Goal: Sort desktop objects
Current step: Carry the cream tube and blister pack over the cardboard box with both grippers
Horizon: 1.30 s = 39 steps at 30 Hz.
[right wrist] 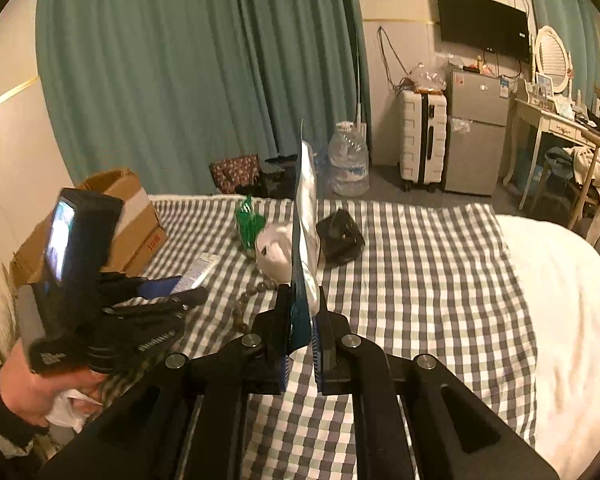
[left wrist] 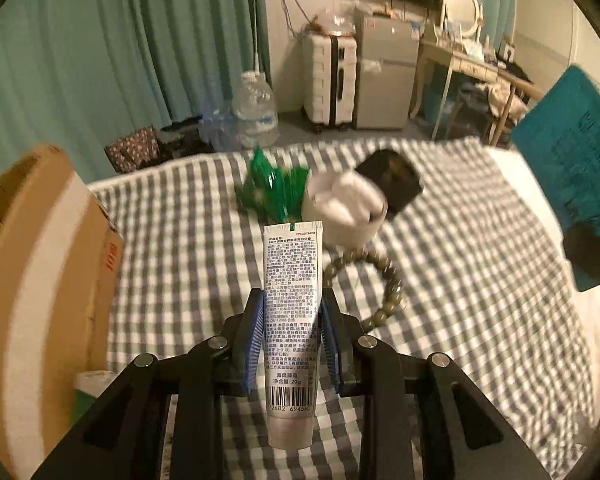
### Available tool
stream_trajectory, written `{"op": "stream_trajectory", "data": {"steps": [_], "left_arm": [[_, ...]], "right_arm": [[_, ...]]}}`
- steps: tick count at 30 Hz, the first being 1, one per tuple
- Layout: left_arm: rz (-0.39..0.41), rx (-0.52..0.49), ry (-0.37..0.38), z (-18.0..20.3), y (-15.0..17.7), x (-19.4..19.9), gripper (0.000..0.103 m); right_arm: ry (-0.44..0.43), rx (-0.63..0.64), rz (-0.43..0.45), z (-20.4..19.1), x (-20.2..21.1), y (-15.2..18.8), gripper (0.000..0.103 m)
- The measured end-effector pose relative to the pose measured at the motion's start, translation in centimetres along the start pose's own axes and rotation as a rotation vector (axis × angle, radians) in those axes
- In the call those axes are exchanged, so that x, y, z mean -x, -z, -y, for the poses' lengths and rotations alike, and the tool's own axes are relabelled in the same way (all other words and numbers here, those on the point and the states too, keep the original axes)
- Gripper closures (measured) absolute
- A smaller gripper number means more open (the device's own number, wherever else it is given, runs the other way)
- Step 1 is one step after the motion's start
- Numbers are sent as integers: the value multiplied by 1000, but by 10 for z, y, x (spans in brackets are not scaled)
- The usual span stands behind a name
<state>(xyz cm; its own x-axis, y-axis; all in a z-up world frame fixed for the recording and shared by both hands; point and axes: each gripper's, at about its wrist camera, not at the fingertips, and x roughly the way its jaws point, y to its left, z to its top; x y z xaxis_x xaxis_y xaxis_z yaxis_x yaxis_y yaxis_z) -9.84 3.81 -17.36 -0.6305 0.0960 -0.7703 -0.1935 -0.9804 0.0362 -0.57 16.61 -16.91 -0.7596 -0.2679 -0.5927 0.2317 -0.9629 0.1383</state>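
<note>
A small toothpaste tube stood upright between the blue pads of the left gripper, clamped about its middle, crimped end up and cap end hanging below the jaws, above the checked cloth that covered the bed. The tube looked light and soft-walled; a hold across the flat printed faces near the middle seemed safest, since a harder squeeze could dent it or push paste toward the cap.

The right gripper pinched a thin teal-and-silver packet edge-on, its upper part rising well clear of the fingers. Flat, floppy and probably slick, it looked liable to bend or slide unless taken low, close to the pads.

Beyond both tools, still on the cloth, lay green sachets, a white round container touching a black case, and a string of beads just beside them. A cardboard box stood at the bed's left edge; whether it served as the sorting bin could not be told.
</note>
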Motion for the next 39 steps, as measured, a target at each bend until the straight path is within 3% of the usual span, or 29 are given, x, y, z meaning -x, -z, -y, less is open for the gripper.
{"op": "stream_trajectory", "data": {"steps": [9,13,24,39], "left_arm": [[114,-5,-15,-14,-18,59,76],[166,-5,-41,-24,-25,81,88],[234,29,-13,-54,-32,105,92],[315,71,-142,-110,-35,147,92]], "right_arm": [[-3,-19,85,-15,26,-22,95],[-2,-5,114,-31,34,-31,95],[-31,45,148,-77,31,-51,95],[-84,95,157,-140,5,-77,95]]}}
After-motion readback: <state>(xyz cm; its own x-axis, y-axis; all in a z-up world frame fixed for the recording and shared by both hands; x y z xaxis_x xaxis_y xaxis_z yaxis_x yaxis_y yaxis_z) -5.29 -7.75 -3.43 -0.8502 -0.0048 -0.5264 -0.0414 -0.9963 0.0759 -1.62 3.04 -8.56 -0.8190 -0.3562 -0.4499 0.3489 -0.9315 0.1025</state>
